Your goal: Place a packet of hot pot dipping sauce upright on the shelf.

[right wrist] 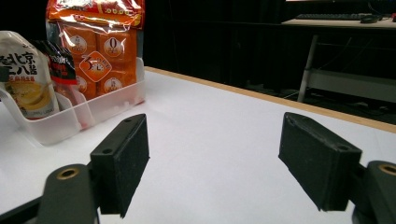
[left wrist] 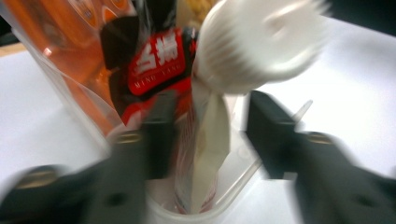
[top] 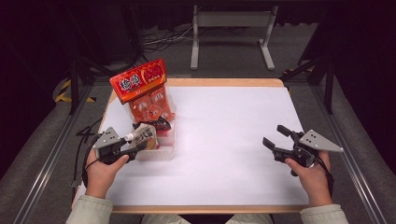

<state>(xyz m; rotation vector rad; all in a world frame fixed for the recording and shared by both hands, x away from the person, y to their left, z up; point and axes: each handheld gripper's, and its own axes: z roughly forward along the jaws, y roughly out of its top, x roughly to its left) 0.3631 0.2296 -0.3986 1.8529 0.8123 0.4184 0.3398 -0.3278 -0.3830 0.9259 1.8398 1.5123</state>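
Dark curtains and a grey metal stand close off the room behind a white table top (top: 224, 140) with a pale wooden edge. Toward ten o'clock on that top stands a clear plastic bin (top: 163, 151), and rising from its far end is a tall orange snack bag with a red header (top: 142, 88). In front of that bag sits a small black-and-red packet (top: 156, 125), and nearest the person a cream spouted pouch with a white ribbed cap (top: 142, 135) leans in the bin's near compartment. At about eight o'clock the left gripper (top: 135, 147), held in the person's left hand (top: 100, 170), reaches the pouch; seen along its own jaws, they stand partly apart on either side of the pouch's (left wrist: 210, 140) flat body with gaps showing, so nothing is clamped. Its white cap (left wrist: 257, 42) looms blurred above them. At about four o'clock the right gripper (top: 275, 137) rests low over bare table in the right hand (top: 313, 179), its jaws spread wide and empty, well apart from the bin (right wrist: 70, 121).
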